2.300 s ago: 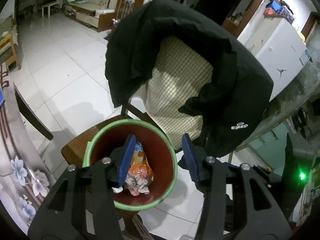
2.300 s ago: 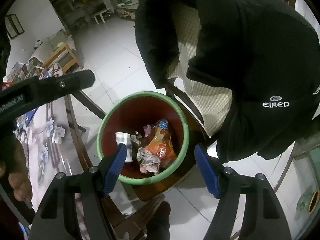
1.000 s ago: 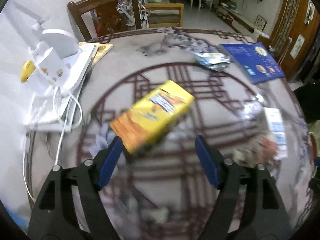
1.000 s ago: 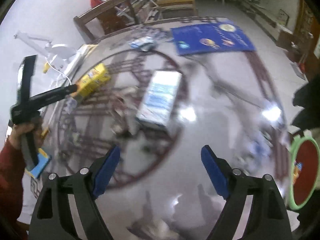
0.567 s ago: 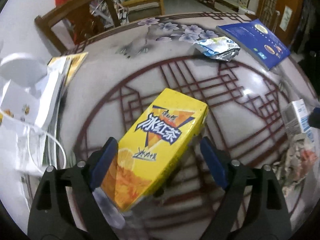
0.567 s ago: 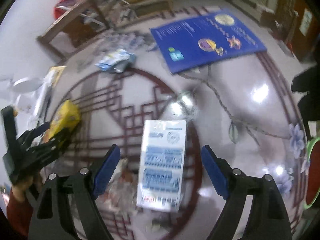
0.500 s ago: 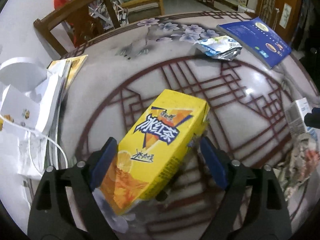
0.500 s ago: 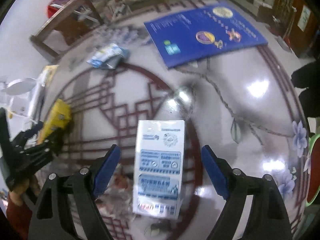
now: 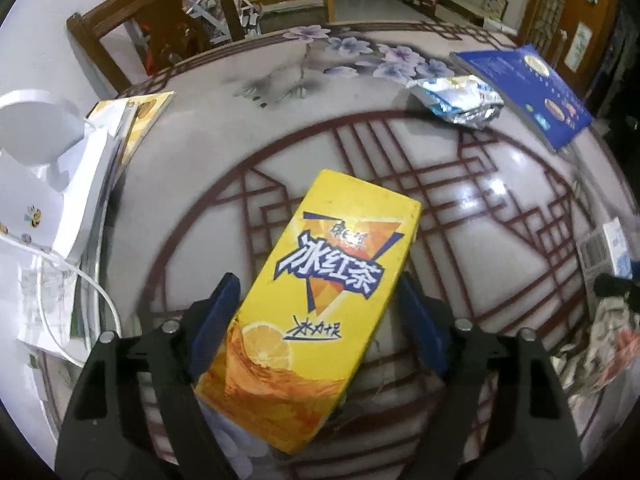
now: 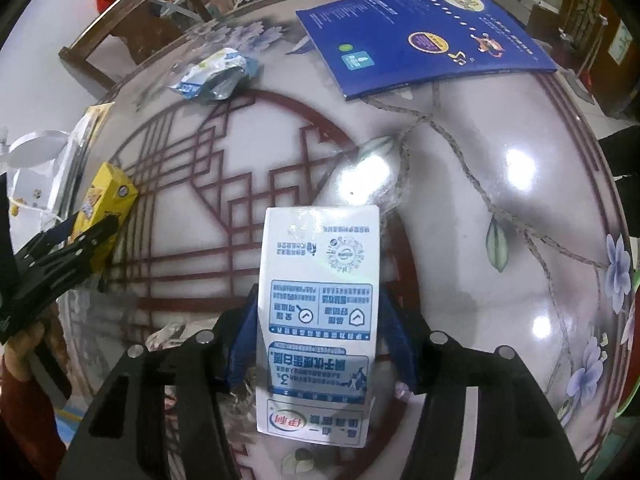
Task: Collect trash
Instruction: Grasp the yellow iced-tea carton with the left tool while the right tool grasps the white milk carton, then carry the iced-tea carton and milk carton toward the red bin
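A yellow iced-tea carton (image 9: pixel 320 292) lies flat on the patterned table (image 9: pixel 480 200). My left gripper (image 9: pixel 316 280) straddles it, jaws closing; a sliver of gap shows at the right pad. It also shows at the left edge of the right wrist view, left gripper (image 10: pixel 72 248), held by a hand in a red sleeve. A white and blue milk carton (image 10: pixel 320 280) lies between the blue pads of my right gripper (image 10: pixel 318 293). Those jaws are closing, and both pads sit against the carton's sides.
A crumpled silver-blue wrapper (image 9: pixel 456 100) and a blue booklet (image 10: pixel 420 28) lie at the far side. More crumpled wrappers (image 9: pixel 608 344) sit beside the milk carton. A white lamp (image 9: pixel 36 128) with a cable and papers occupies the left edge. A wooden chair (image 9: pixel 160 28) stands behind.
Both grippers left the red bin on the chair, swung over the table and sank around the two cartons. The right jaws narrowed onto the milk carton; the left narrowed slightly.
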The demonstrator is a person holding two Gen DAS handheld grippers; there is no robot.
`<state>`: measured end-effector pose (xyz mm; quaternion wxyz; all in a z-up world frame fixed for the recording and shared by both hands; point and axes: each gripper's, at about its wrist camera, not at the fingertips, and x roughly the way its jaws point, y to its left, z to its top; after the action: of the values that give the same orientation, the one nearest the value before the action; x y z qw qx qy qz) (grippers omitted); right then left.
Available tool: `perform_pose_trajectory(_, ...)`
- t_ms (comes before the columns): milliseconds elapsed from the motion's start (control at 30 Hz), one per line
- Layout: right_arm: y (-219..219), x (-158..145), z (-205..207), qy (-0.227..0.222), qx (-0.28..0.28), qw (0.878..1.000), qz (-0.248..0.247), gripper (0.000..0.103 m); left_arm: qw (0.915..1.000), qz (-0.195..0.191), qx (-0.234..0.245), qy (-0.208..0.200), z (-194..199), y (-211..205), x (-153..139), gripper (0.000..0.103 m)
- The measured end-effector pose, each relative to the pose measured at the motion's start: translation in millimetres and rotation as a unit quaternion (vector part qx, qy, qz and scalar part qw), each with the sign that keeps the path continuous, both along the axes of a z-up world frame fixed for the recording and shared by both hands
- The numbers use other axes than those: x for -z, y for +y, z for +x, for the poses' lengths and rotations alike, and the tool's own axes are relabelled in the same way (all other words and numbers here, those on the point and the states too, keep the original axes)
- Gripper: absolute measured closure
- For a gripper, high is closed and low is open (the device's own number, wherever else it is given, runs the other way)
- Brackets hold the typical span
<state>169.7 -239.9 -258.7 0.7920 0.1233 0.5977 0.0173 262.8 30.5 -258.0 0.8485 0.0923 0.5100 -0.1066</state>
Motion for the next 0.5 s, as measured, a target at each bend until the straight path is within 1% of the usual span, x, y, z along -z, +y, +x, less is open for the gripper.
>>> perform_pose_trajectory(67, 0.3, -7.6, -5.2, -0.014, -0.004, 1.000, 0.007, 0.048, 0.9997, -0.019, -0.017, -0.006, -1.6, 4.0, -6.2, 0.039)
perform_pose_trajectory(133, 1.4, -19.7, -14.1, -0.032, -0.011, 0.999, 0.005, 0.048, 0.9988, -0.032, -0.035, -0.014, -5.7, 7.4, -13.0, 0.040)
perform_pose_trajectory(267, 5.1, -47.2, -34.6, -0.072, -0.028, 0.997, -0.018, 0.048, 0.9948, -0.074, -0.060, -0.036, -25.4, 11.9, -36.3, 0.041)
perform_pose_trajectory(367, 6.5, -67.6, -52.3, -0.100, -0.037, 0.994, -0.036, 0.048, 0.9915, -0.101, -0.063, -0.051, -47.7, 7.6, -56.3, 0.041)
perform_pose_trajectory(500, 5.2, -91.3, -78.5, -0.126, -0.043, 0.990, -0.053, 0.048, 0.9880, -0.131, -0.050, -0.065, -81.6, -8.3, -81.0, 0.041)
